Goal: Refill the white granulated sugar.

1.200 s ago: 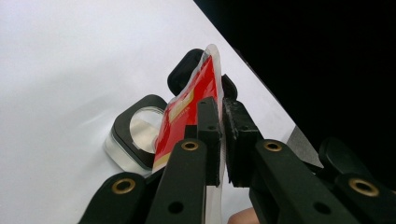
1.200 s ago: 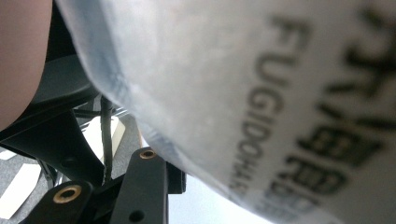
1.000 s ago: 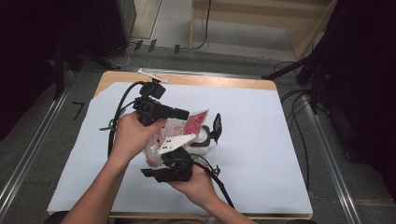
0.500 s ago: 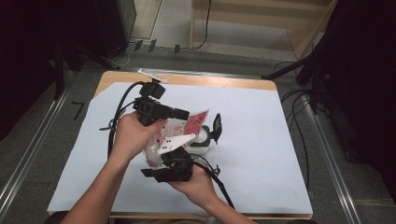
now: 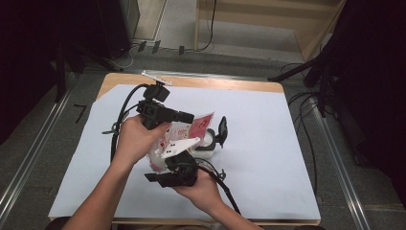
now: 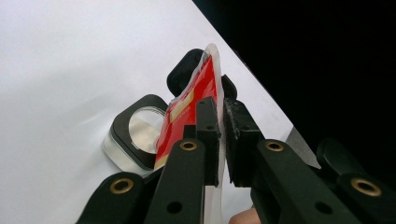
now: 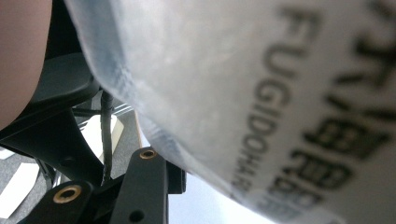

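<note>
A red and white pouch (image 5: 191,128) hangs tilted above the white sheet, between both hands. My left gripper (image 5: 190,117) is shut on its upper clear edge; in the left gripper view the two pads (image 6: 208,121) pinch the pouch (image 6: 187,100) tight. My right gripper (image 5: 165,160) comes from below and holds the pouch's lower end; in the right gripper view the pouch (image 7: 261,93) lies close over the jaws, with one finger (image 7: 144,186) showing under it. Below the pouch stands a clear small container (image 5: 207,143) with a black rim (image 6: 135,135) and a raised black lid (image 5: 222,128).
A white sheet (image 5: 268,143) covers the wooden table (image 5: 225,84). Cables trail from both grippers across the sheet's left and front parts. Metal rails (image 5: 335,158) run along both sides of the table. Dark stands and cables stand on the floor at the right.
</note>
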### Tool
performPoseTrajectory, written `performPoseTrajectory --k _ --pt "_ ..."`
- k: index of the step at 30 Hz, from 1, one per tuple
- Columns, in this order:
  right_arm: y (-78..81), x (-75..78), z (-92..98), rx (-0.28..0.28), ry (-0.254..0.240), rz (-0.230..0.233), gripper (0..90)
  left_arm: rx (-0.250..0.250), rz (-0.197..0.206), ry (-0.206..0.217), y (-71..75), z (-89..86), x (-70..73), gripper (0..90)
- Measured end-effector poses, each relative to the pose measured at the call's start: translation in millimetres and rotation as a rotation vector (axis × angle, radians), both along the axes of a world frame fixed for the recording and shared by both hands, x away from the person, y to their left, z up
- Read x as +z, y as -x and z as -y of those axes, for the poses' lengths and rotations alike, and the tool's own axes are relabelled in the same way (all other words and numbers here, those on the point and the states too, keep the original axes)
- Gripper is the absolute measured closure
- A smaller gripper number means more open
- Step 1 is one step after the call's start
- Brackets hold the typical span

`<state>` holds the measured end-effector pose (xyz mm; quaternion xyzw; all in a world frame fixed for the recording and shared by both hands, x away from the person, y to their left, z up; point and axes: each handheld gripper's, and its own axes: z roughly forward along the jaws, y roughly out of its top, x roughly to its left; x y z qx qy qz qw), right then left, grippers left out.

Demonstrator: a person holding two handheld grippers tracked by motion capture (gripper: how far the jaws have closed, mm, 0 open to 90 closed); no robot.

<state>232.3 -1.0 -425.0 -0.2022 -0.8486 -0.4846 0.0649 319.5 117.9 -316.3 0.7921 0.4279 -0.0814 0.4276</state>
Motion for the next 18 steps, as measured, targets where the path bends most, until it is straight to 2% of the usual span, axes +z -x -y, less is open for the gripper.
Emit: performPoseTrajectory --k 18 --pt "0.0 0.0 0.0 0.0 0.0 -0.001 64.4 0.005 0.005 0.0 0.2 0.5 -0.1 86.3"
